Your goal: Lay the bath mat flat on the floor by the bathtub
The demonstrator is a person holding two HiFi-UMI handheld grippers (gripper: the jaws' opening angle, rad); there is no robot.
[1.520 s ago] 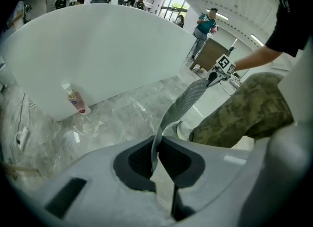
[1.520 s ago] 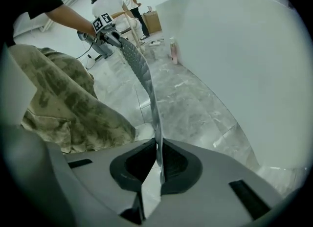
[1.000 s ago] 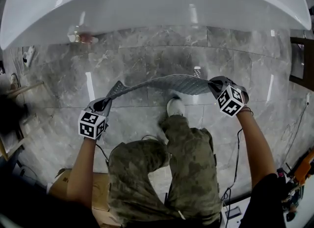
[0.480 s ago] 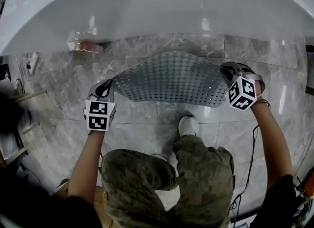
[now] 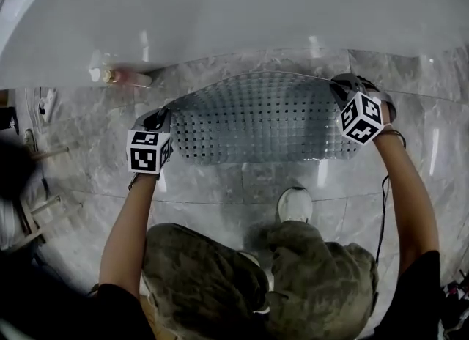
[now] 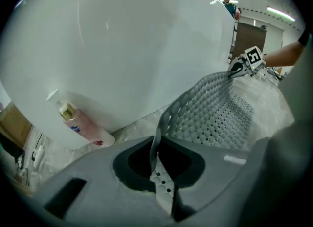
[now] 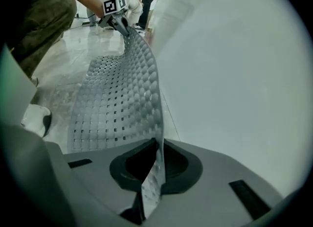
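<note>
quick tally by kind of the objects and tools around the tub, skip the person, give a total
bath mat: 1
bathtub: 1
pump bottle: 1
tools: 2 (left tool, right tool, each shut on one end of the bath mat)
total: 5

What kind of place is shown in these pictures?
Most likely a bathroom: a white bathtub stands on a grey marble-tiled floor, a pink pump bottle sits by its base, and a perforated grey bath mat is held over the floor.
</note>
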